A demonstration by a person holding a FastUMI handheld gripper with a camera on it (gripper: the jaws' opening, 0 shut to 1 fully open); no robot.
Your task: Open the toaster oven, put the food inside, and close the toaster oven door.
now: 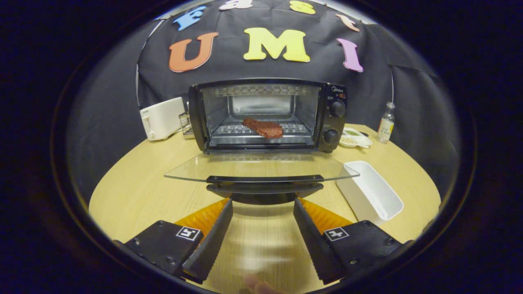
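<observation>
Though the toaster oven (267, 116) sits in plain sight w/ its glass door (261, 167) dropped flat toward the gripper (263, 204), a few bits are hard to read: the small dish (356, 139) by the oven's knob side holds something too small to make out, and the little bottle (386, 122) beyond it is blurry. White toaster (161, 118) on the other side is partly cut off by the oven body. Gripper fingers stand wide apart, nothing between them, tips just under the door handle (264, 184); can't tell if they touch it. Food (263, 128), a reddish meat piece, lies on the rack inside the oven. White tray (374, 192) rests on the table (135, 192) beside the door.
</observation>
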